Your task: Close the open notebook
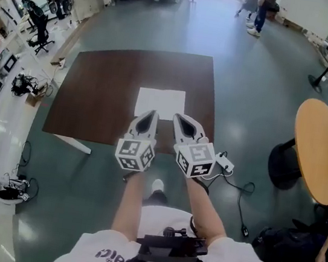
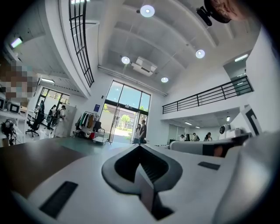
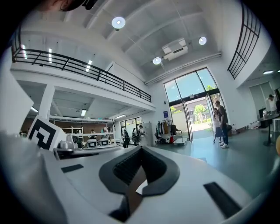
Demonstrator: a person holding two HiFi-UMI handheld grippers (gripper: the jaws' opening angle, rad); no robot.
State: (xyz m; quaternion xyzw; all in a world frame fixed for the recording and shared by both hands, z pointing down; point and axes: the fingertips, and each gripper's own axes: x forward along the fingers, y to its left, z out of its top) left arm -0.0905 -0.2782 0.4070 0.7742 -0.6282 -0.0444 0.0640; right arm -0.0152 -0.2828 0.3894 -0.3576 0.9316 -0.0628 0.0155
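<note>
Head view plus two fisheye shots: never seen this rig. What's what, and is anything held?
There is no robot here: a person holds a two-jaw gripper in each hand. The head view comes from a camera on the person's head, looking down at the left gripper and right gripper; the marker cubes are part of them. Each fisheye picture comes from a camera riding on one gripper, looking along its jaws into the hall. On the dark brown table lies an open white notebook. The gripper tips show at its near edge; whether they touch it cannot be told. Both grippers have their jaws together and hold nothing.
</note>
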